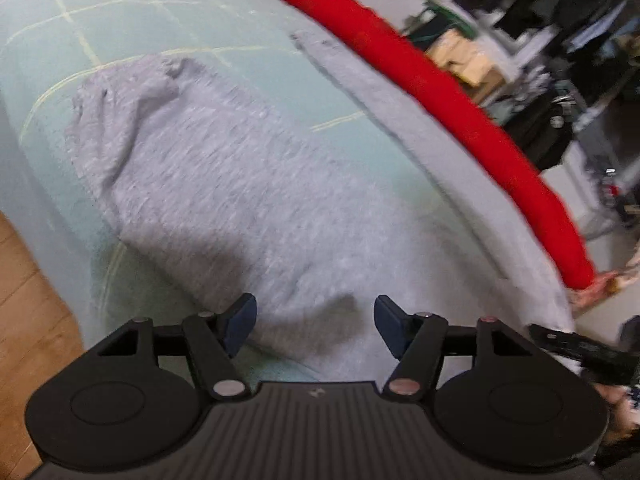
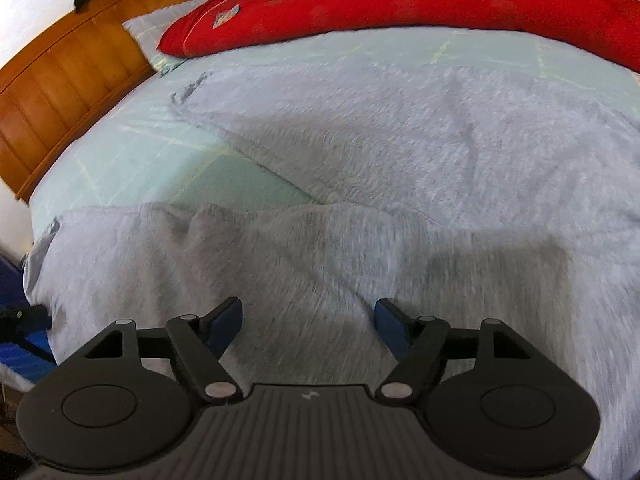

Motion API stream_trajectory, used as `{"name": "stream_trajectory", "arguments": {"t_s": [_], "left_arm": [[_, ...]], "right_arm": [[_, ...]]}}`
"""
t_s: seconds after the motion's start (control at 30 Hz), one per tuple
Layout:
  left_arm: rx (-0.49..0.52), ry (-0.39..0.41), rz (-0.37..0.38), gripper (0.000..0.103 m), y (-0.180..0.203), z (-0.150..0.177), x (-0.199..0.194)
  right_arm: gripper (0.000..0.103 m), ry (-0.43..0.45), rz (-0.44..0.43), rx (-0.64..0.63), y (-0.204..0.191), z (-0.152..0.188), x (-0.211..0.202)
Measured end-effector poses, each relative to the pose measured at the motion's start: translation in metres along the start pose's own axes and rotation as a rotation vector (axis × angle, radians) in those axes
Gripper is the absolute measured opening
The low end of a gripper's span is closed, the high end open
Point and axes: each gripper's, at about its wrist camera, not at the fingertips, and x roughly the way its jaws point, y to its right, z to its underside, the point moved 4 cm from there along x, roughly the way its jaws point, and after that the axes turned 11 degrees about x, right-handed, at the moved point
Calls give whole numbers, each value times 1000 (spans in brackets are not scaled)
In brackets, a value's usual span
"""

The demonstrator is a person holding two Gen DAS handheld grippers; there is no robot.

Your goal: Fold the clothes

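Observation:
A grey sweatshirt (image 1: 224, 168) lies spread on a pale green bed; a sleeve (image 1: 120, 96) reaches toward the far left in the left wrist view. My left gripper (image 1: 316, 322) hovers open just above the grey cloth with nothing between its blue pads. In the right wrist view the grey sweatshirt (image 2: 400, 152) fills most of the frame, with a folded-over part (image 2: 280, 256) nearest me. My right gripper (image 2: 310, 320) also stands open over that near fold, holding nothing. The other gripper's black tip (image 1: 576, 346) shows at the right edge of the left wrist view.
A long red cushion (image 2: 400, 0) runs along the far side of the bed (image 2: 132, 152). A wooden headboard (image 2: 68, 68) stands at the left. Wooden floor (image 1: 28, 300) lies beside the bed, and cluttered shelves (image 1: 540, 40) stand beyond the red cushion (image 1: 440, 92).

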Motion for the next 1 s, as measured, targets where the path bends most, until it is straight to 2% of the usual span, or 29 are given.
{"name": "stream_trajectory", "arguments": {"t_s": [0.1,0.17,0.3,0.37,0.5,0.6,0.67,0.77,0.83,0.9,1.0], "left_arm": [[53,37,56,65,-5,-3,-15],[149,29,51,65,-6,-7,-15],[416,12,80,66,11,-6,-9],[479,19,114,67,12,-7,-7],[511,-13,152,70,-2,-24,21],[543,-9,110,67,-14,-37,42],[540,-6,132,70,-17,-50,54],[529,-10,115,70,-18,-67,67],[533,-10,94,70,-18,-72,67],[552,1,43,67,-16,-71,54],[679,41,32,69,-8,-51,27]], "right_arm": [[77,65,1,10,-9,9,-14],[77,107,1,-19,-21,18,-23],[77,149,22,-173,-61,44,-40],[77,166,11,-254,-80,59,-48],[78,217,-19,-328,-108,93,-50],[78,242,-41,-350,-122,116,-47],[78,256,-46,-357,-129,129,-44],[78,274,-51,-357,-134,146,-46],[78,283,-51,-348,-137,154,-48],[78,279,-42,-331,-133,158,-50],[78,278,-19,-361,-136,163,-54]]}}
